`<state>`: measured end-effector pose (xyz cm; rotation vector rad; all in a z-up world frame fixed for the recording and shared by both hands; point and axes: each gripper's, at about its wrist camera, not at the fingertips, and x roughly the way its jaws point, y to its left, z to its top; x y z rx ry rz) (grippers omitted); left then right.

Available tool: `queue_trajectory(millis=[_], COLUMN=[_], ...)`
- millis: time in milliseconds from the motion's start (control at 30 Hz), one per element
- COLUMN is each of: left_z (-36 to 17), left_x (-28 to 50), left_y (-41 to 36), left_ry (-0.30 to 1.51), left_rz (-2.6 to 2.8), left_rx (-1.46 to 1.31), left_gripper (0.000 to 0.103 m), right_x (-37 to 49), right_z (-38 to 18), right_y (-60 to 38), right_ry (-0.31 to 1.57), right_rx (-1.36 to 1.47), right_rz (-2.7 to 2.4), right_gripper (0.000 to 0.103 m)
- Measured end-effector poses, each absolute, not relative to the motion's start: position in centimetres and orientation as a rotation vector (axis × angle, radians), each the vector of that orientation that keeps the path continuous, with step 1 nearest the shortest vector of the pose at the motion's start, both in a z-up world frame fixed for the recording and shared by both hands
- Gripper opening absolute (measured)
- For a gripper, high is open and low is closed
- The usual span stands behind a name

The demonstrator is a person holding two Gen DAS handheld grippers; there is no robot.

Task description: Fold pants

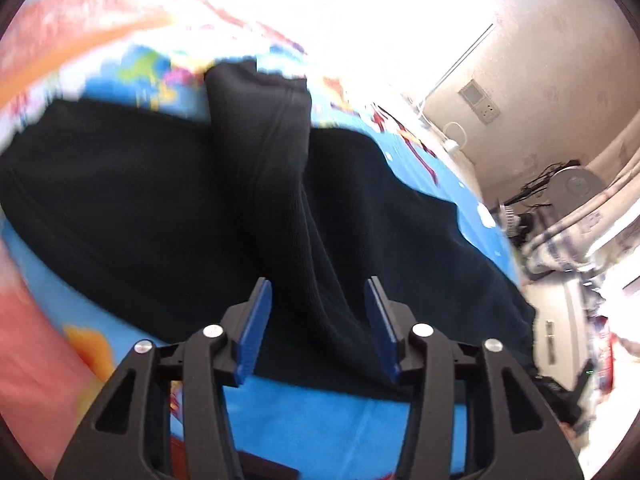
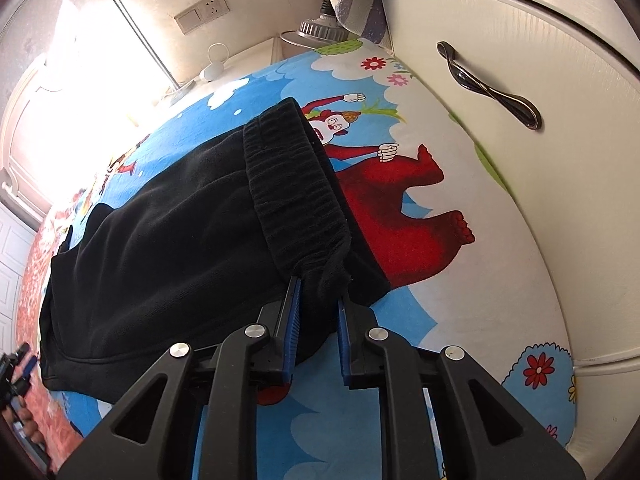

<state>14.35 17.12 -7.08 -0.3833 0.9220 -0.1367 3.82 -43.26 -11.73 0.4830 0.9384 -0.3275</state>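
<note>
Pants, black and fleecy, are lying spread across a cartoon-printed bedsheet that is covering the bed. We are holding a two-finger claw in each hand and looking down along both.

In the right wrist view, our right gripper is pinching the gathered end of the elastic waistband: the blue pads are standing narrow with a bunch of black cloth pressed between them. The waistband is running away from the jaws as a ribbed strip, sitting on top of the rest of the garment, with the red cartoon figure on the sheet just beside it to the right. A white cabinet door with a dark curved handle is standing against the bed's far right edge. At the lower left edge of this view the other claw is showing small and dark, too small for us to read.

In the left wrist view, our left gripper is standing about half open, its blue pads clearly apart and not pressing on anything. A raised fold of the dark fabric is running up the middle of the picture from between the jaws, above the flat black cloth lying on either side. This view is blurred, and strong window light is washing out its top. A wall socket is showing on the right.
</note>
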Motion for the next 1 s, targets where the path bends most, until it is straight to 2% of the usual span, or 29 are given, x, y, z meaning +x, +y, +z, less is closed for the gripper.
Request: queue_trajectory(millis=[33,167,367,467,500,533,567,633,733,833,900,1000], left_z=[-5.8,-4.6,-9.7,-13.8,-14.1,-14.2,-14.2,-12.4,-5.8,-1.2,-0.8,-5.4], left_x=[16.0,25.1,40.0,44.2,44.4,44.7,44.8,44.3,39.9,32.0,25.5,16.5], left_y=[16.5,13.6,10.5,10.1,10.1,10.1,10.5,12.3,17.8,27.2,33.5,40.0], left_ry=[0.897,0.882,1.067,1.224,1.204,1.216,1.224,1.204,1.066,0.915,0.830,0.771], left_rz=[-0.111,-0.038,0.136,0.202,0.226,0.274,0.287,0.249,0.193,0.144,0.139,0.181], left_rx=[-0.275,-0.025,0.110,0.147,0.161,0.219,0.231,0.160,-0.060,-0.372,-0.587,-0.843], left_gripper=[0.063,0.064,0.064,0.064,0.063,0.033,0.018,0.009,0.008,0.008,0.007,0.007], right_x=[4.0,4.0,4.0,4.1,4.1,4.2,4.2,4.3,4.1,4.1,4.2,4.1], right_z=[-11.7,-11.6,-11.7,-11.7,-11.7,-11.7,-11.6,-11.6,-11.6,-11.6,-11.6,-11.6], right_y=[-43.0,-42.7,-42.7,-42.6,-42.5,-42.6,-42.6,-42.5,-42.8,-43.4,-43.6,-43.4], right_ry=[0.942,0.945,0.948,0.953,0.955,0.958,0.960,0.963,0.958,0.959,0.961,0.961], right_rx=[0.462,0.436,0.431,0.420,0.420,0.421,0.424,0.420,0.432,0.459,0.469,0.459], right_rz=[-0.336,-0.354,-0.364,-0.367,-0.366,-0.365,-0.364,-0.362,-0.348,-0.321,-0.311,-0.311], right_gripper=[0.015,0.015,0.017,0.017,0.017,0.017,0.017,0.018,0.017,0.017,0.017,0.017])
